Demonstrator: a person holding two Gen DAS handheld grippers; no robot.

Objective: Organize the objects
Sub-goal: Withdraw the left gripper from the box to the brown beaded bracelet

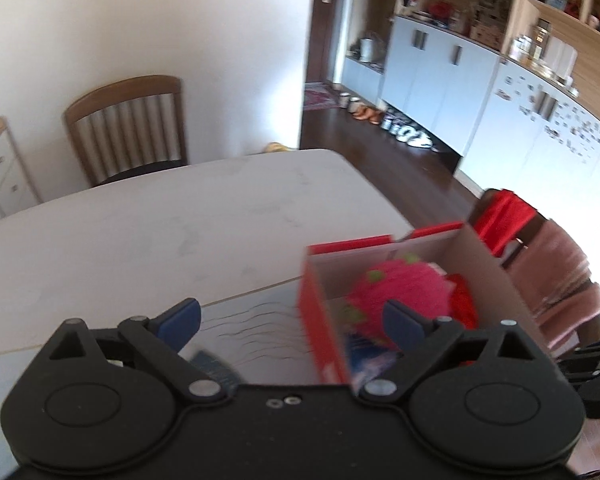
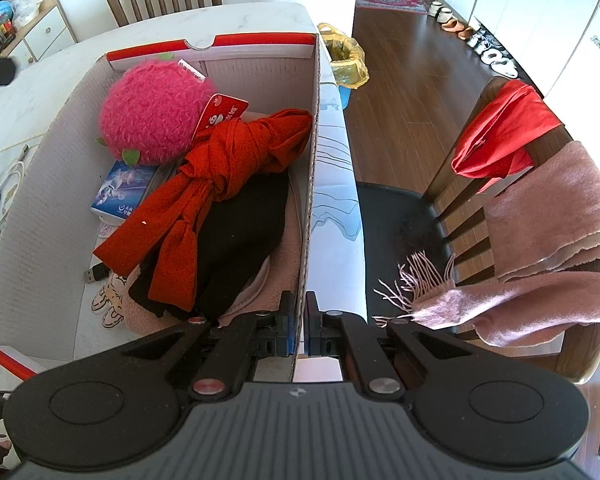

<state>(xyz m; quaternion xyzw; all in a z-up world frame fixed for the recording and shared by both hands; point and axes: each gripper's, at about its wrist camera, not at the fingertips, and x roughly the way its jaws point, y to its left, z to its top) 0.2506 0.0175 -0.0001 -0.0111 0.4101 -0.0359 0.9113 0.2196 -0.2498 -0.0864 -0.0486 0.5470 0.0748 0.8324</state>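
Observation:
A cardboard box with red rims (image 2: 256,40) stands on the white table (image 2: 52,80). Inside lie a pink plush fruit (image 2: 152,116), a knotted red scarf (image 2: 228,168), a black cloth (image 2: 240,240) and a small blue carton (image 2: 120,192). My right gripper (image 2: 300,320) is shut on the box's right wall, one pad on each side of the cardboard. In the left wrist view my left gripper (image 1: 292,322) is open wide and holds nothing. It hangs above the table beside the box's red side (image 1: 320,320), with the plush fruit (image 1: 400,284) showing past its right finger.
A wooden chair (image 2: 512,92) to the right of the table carries a red cloth (image 2: 500,132) and a pink fringed scarf (image 2: 548,216). A bin with a yellow bag (image 2: 346,60) stands past the table's corner. Another chair (image 1: 128,124) is at the far side. Cables (image 2: 0,188) lie left of the box.

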